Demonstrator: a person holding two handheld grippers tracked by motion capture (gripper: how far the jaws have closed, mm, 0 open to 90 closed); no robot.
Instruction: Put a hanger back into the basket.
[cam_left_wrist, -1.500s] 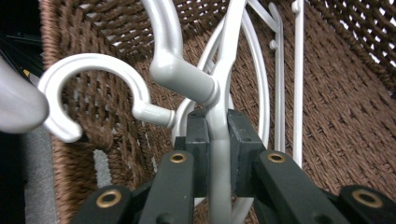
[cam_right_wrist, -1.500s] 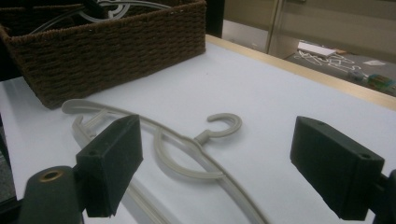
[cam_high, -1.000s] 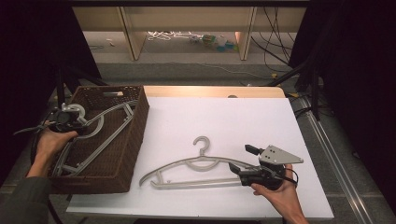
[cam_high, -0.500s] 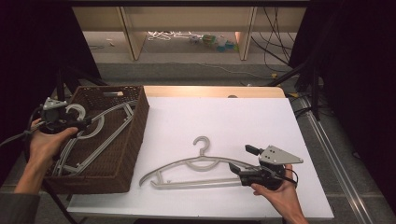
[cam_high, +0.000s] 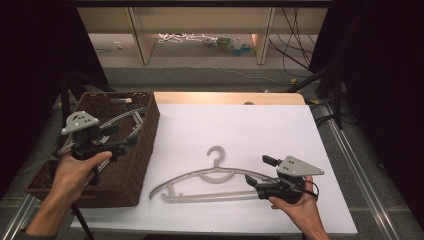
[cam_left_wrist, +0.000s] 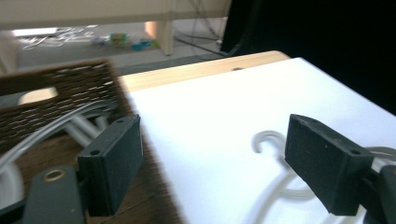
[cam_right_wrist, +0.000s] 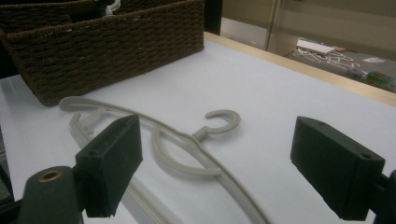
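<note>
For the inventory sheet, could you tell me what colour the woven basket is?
The basket is dark brown wicker, clearest in the right gripper view.

Bright tabletop, dark room all round.

The white table (cam_high: 240, 125) takes even light from overhead and glows almost flat, with only faint, soft shadows under the hanger (cam_high: 210, 180) lying on it. Beyond the table's sides everything falls to black; past its far edge a lit strip of floor shows warm. In the left gripper view the basket (cam_left_wrist: 60, 88) beside the table smears with motion blur, and the hanger there is soft. The right gripper view is sharper, its near jaws slightly out of focus.
</note>
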